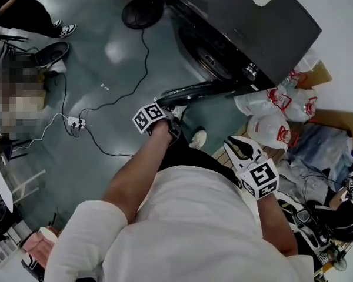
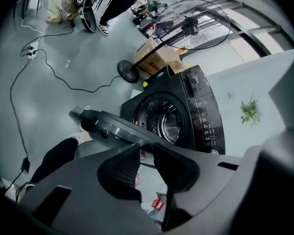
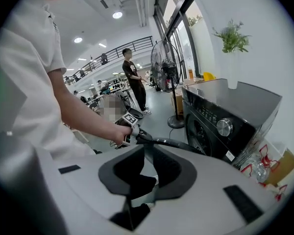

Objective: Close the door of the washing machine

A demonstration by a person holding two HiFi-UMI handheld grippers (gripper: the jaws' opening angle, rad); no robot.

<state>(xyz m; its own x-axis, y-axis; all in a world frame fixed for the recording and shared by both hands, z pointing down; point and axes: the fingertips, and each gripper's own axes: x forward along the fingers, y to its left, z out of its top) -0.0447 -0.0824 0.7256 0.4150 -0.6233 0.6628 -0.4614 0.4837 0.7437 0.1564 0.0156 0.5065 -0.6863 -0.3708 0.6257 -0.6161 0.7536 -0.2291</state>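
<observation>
Closest is the person's white shirt (image 1: 194, 228), with both arms reaching down past it, each hand holding a gripper that carries a cube of black-and-white square markers. On the left gripper (image 2: 146, 148) the jaws are a little apart, with only floor and a bag showing in the narrow gap. Its tips sit right at the rim of the door (image 2: 112, 126), though I cannot tell whether they touch it. That door stands swung wide open from the black front-loading washing machine (image 2: 193, 109), with the steel drum (image 2: 169, 121) exposed. The right gripper (image 3: 148, 152) hangs near the person's body, its jaws likewise slightly apart around nothing but floor, well short of the door. White plastic bags (image 1: 275, 115) lie beside the machine, their red print too small to read, and the control panel (image 3: 213, 115) lettering is illegible too. A pedestal fan (image 2: 191, 26) stands beyond the machine, and a black cable (image 1: 115, 101) crosses the grey floor (image 1: 94, 157) to a white power strip (image 1: 76, 122)
</observation>
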